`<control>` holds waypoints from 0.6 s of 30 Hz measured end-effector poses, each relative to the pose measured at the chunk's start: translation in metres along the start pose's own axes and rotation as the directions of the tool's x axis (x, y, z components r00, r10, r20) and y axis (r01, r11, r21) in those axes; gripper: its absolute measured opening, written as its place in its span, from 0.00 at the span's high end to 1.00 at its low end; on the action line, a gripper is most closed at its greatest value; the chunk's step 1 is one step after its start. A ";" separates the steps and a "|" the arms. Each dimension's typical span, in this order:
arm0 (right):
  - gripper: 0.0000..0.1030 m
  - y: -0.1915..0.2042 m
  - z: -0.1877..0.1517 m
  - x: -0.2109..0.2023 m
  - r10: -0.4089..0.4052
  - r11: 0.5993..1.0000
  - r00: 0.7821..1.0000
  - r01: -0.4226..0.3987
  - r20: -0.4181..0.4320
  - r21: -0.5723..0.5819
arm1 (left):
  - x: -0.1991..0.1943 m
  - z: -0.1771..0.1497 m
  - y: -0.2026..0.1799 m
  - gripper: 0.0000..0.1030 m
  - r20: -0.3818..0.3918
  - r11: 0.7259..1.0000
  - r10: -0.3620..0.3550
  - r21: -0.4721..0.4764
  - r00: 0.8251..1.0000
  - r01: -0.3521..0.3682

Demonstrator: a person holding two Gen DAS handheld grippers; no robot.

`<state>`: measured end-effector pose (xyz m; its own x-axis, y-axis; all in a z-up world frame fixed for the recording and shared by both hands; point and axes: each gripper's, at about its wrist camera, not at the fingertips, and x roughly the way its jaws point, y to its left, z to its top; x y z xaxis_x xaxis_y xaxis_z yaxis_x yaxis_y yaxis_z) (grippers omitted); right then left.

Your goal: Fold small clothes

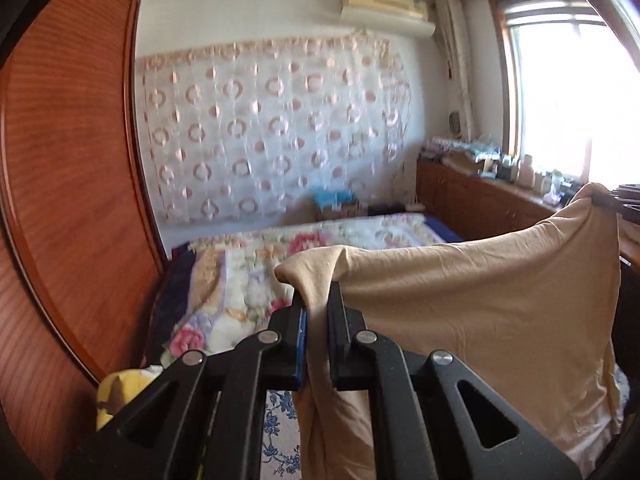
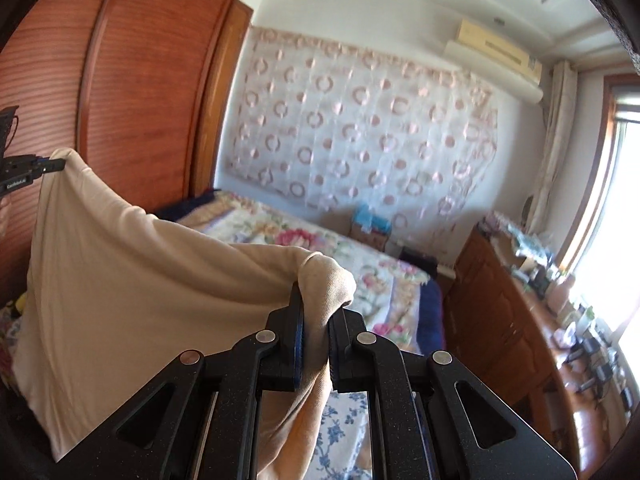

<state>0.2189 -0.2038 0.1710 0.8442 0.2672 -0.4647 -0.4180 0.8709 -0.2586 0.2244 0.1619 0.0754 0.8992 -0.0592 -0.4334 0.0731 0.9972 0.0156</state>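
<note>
The beige garment (image 1: pixel 480 312) hangs stretched between the two, above the bed (image 1: pixel 360 232): left gripper (image 1: pixel 318 300) clamps its left corner, right gripper (image 2: pixel 316 304) its right, top edge running left-right.

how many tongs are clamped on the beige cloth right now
2. The left tongs pinch one top corner of the beige cloth; the right tongs pinch the other corner, so the cloth hangs spread between them above the floral bed.
</note>
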 end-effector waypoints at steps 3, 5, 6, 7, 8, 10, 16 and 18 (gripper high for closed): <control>0.93 -0.007 -0.021 0.057 0.027 0.999 0.997 -0.025 -0.066 0.040 | 0.046 -0.019 -0.007 0.94 -0.077 1.000 0.000 -0.005 0.997 0.000; 0.93 -0.007 -0.037 0.099 0.031 0.999 0.992 -0.026 -0.122 0.040 | 0.077 -0.031 -0.011 0.94 -0.122 1.000 -0.004 -0.001 0.993 0.004; 0.93 -0.007 -0.043 0.113 0.037 0.999 0.990 -0.031 -0.140 0.045 | 0.087 -0.035 -0.014 0.94 -0.139 1.000 -0.006 -0.003 0.990 0.006; 0.93 -0.009 -0.051 0.130 0.042 0.998 0.986 -0.034 -0.161 0.050 | 0.100 -0.041 -0.015 0.94 -0.160 1.000 -0.011 -0.005 0.987 0.010; 0.93 -0.009 -0.058 0.144 0.048 0.998 0.983 -0.039 -0.178 0.055 | 0.107 -0.045 -0.017 0.94 -0.172 1.000 -0.013 -0.004 0.985 0.012; 0.93 -0.012 -0.072 0.172 0.061 0.996 0.976 -0.047 -0.211 0.069 | 0.128 -0.054 -0.019 0.94 -0.200 1.000 -0.016 0.002 0.980 0.016; 0.93 -0.019 -0.102 0.235 0.091 0.993 0.952 -0.064 -0.291 0.099 | 0.170 -0.073 -0.016 0.93 -0.267 1.000 -0.021 0.006 0.964 0.024; 0.93 -0.017 -0.111 0.249 0.101 0.992 0.945 -0.072 -0.311 0.104 | 0.179 -0.077 -0.014 0.92 -0.289 0.999 -0.034 0.008 0.957 0.038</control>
<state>0.3990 -0.1978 -0.0344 0.6507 0.2123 -0.7291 -0.4409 0.8873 -0.1351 0.3515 0.1405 -0.0717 0.7331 -0.0776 -0.6757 0.1112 0.9938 0.0065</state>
